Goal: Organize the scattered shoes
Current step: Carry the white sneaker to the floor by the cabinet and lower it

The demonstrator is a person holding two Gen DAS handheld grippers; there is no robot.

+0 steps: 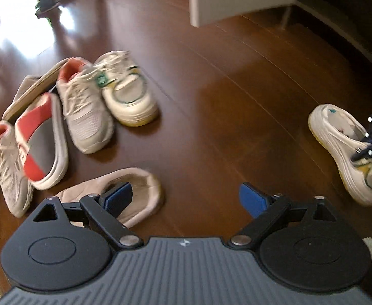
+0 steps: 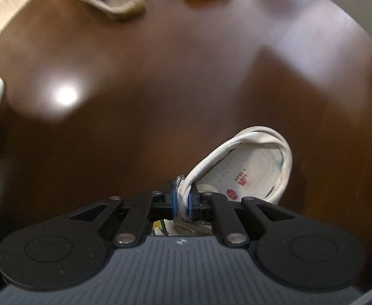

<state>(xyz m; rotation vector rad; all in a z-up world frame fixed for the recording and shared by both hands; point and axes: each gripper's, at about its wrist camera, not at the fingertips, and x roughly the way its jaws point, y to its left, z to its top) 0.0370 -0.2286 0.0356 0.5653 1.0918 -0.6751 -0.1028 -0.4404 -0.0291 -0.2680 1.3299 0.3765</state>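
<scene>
Left wrist view alone catches the shoe pile [image 1: 66,117] at nine o'clock on the wooden floor [image 1: 211,76]; left claw [image 1: 186,198] gapes wide, empty. Right claw [image 2: 183,200] is clamped on the white sneaker [image 2: 257,162], pinching what looks like its collar edge; red print on the insole.

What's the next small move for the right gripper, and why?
Probably carry the cream chunky sneaker with yellow-green trim, pinched at its collar by the right gripper, toward its mate, the matching cream sneaker in the pile. The left gripper is open and empty.
</scene>
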